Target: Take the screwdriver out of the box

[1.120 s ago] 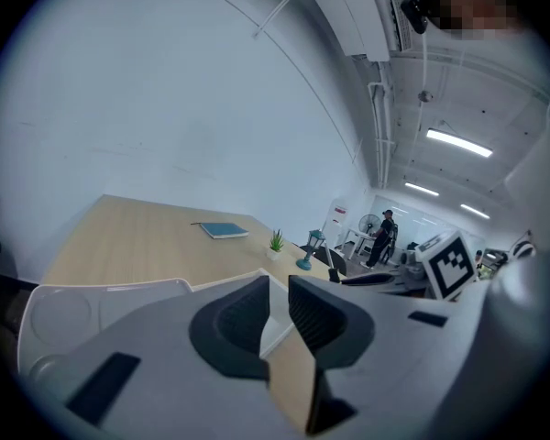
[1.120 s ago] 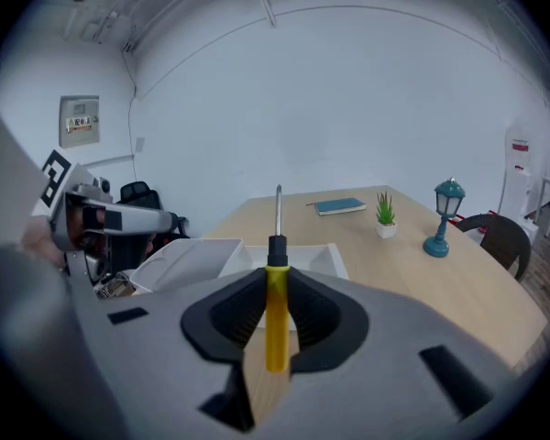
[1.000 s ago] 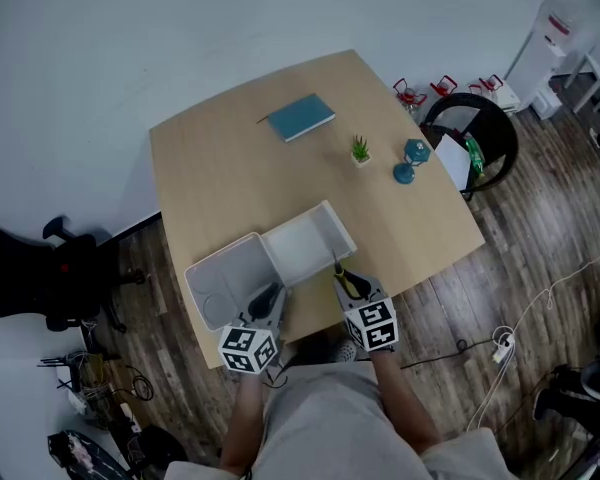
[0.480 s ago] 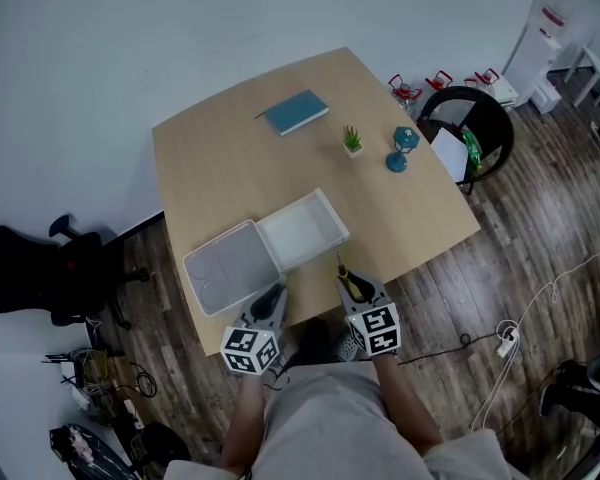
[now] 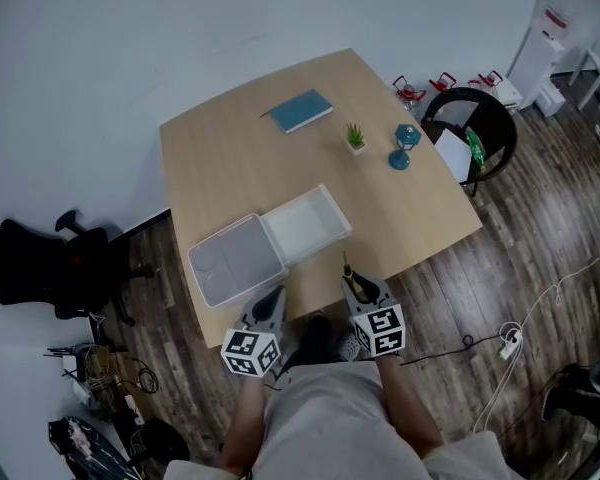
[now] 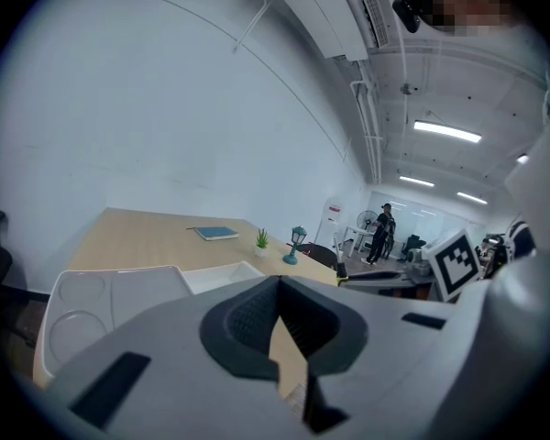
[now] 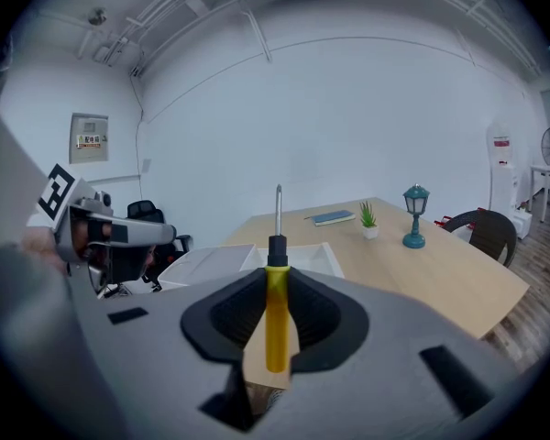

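Observation:
A yellow-handled screwdriver (image 7: 276, 293) with a black collar and steel shaft stands between the jaws of my right gripper (image 7: 277, 273), which is shut on it. In the head view the right gripper (image 5: 354, 286) is held off the table's near edge, the screwdriver (image 5: 350, 275) pointing toward the table. The white box (image 5: 304, 226) lies open on the table (image 5: 240, 158), its lid (image 5: 234, 259) folded out to the left. My left gripper (image 5: 272, 303) is shut and holds nothing, just below the lid's near corner.
A blue book (image 5: 301, 111), a small potted plant (image 5: 356, 138) and a teal lamp figure (image 5: 404, 147) sit on the far half of the table. A black chair (image 5: 475, 138) stands at the right, another chair (image 5: 40, 268) at the left. Cables lie on the wood floor.
Both grippers have drawn back from the box to beyond the table's near edge, the right one carrying the screwdriver. The box stays open in place.

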A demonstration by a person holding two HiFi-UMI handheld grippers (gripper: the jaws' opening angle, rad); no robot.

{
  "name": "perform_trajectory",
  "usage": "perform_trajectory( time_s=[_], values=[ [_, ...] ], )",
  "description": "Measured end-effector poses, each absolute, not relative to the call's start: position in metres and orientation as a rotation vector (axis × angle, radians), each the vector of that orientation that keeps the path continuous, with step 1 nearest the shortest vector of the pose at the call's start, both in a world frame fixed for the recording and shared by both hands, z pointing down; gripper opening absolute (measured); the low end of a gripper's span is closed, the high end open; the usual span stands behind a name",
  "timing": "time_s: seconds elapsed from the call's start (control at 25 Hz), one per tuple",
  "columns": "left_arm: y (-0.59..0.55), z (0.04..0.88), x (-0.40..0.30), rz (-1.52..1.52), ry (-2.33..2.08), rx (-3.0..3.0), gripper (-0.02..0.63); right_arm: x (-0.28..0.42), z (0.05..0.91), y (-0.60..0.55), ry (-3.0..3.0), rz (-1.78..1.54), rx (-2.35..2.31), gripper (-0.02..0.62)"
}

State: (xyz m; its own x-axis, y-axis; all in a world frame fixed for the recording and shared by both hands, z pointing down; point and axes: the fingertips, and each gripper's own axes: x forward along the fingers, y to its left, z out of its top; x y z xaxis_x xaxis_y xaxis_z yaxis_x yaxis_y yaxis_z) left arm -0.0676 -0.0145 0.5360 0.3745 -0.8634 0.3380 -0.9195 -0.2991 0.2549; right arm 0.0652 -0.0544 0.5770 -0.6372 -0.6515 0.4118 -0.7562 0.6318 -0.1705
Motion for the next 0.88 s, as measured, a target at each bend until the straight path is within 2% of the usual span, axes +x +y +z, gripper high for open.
perform_trajectory(
  time_s=[0.88],
  values=[
    [0.032, 0.559, -0.072, 0.198, -1.533, 2.244, 0.006, 0.066, 0.571, -0.013, -2.685, 0.543, 1.112, 0.075]
  ],
)
